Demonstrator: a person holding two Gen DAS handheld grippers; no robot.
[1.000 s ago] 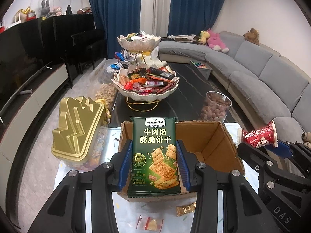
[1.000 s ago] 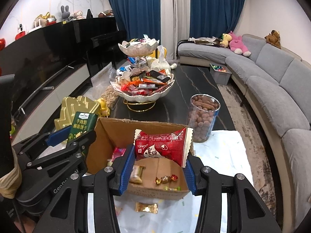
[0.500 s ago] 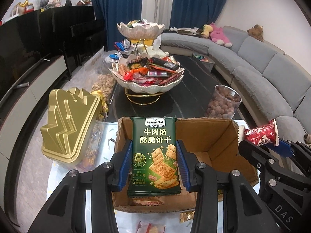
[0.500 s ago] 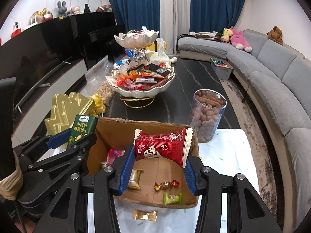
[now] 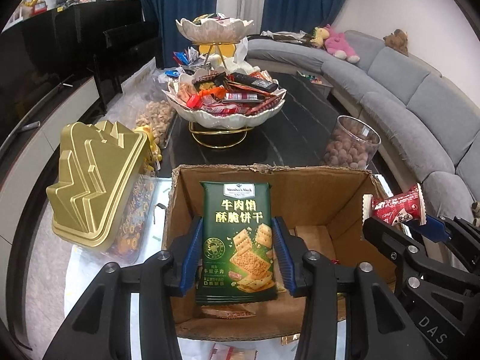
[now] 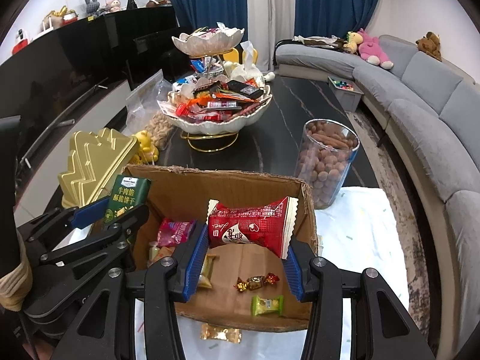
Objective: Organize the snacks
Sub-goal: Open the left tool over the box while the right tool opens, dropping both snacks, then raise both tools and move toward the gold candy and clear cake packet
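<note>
Crackers [image 5: 237, 243] sit between the opening left tongs [image 5: 237, 255] over the box [image 5: 300, 180]; light, brittle, gripped mid-pack. Right tongs [image 6: 244, 255] clamp the soft red packet [image 6: 249, 225].

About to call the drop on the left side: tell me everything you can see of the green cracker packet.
The green cracker packet is a flat, glossy foil-like pouch with gold Chinese lettering and pictured square crackers. It stands upright, sealed and undented, between the blue pads of the left gripper, whose jaws are opening; small gaps show along its edges. It hangs over the open cardboard box, near its left side, above wrapped snacks on the box floor.
</note>
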